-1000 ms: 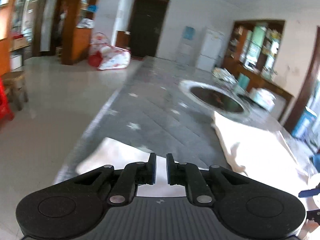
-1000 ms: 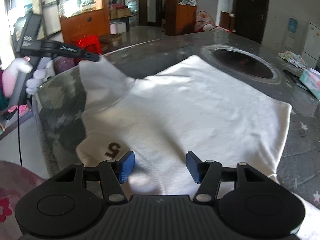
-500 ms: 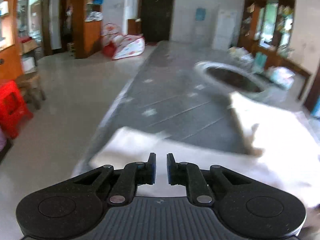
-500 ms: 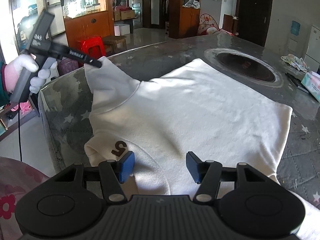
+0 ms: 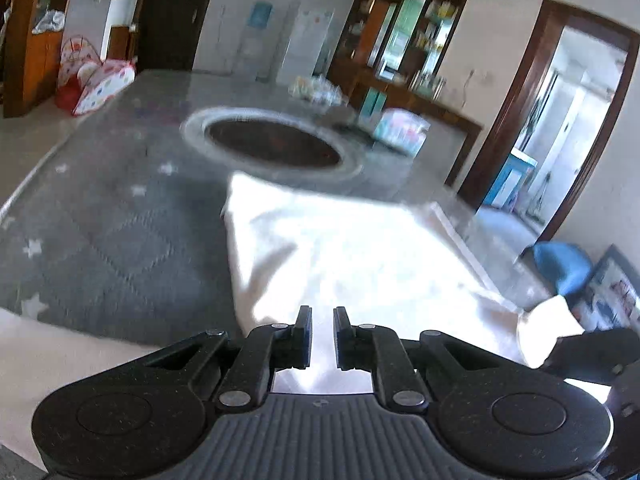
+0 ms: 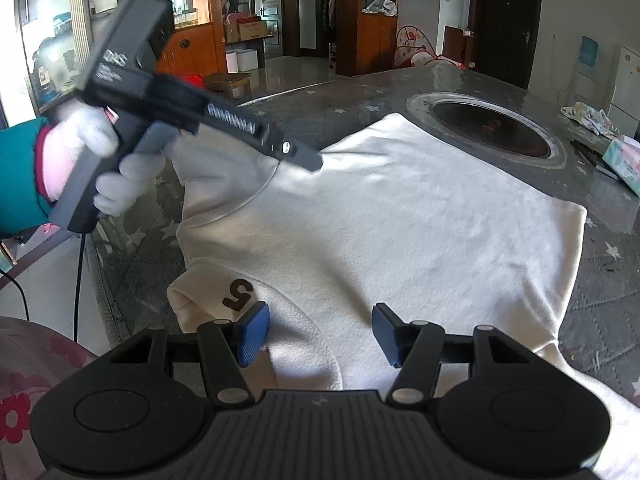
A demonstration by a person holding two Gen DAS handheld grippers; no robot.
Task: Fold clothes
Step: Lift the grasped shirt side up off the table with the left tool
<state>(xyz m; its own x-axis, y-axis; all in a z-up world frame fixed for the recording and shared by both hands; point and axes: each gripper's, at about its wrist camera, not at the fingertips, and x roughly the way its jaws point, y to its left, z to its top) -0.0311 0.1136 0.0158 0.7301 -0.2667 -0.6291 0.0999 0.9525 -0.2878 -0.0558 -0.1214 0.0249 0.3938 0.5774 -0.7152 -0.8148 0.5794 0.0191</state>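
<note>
Two grippers are seen over one white sweatshirt (image 6: 400,232), which is spread on a grey star-patterned table cover (image 6: 608,304).

From the left wrist view, the left gripper (image 5: 322,334) is shown with its fingers drawn close, only a narrow slot left between them, and white fabric fills that slot — a fold of the sweatshirt (image 5: 352,264) appears pinched there. The rest of the garment is laid out ahead and to the right, blurred and overexposed, its far edge reaching the round dark inset (image 5: 272,144) in the table. A loose cream-coloured part is seen at the lower left edge as well.

From the right wrist view, the right gripper (image 6: 320,334) is shown with its blue-padded fingers spread wide and nothing held between them; the sweatshirt lies beneath and beyond them, a brown "5" (image 6: 239,294) just beside the left pad. Further left, a gloved hand (image 6: 108,164) is seen gripping the left gripper's handle — its tip is raised at the garment's upper left corner, where a sleeve is lifted off the cover.
</note>
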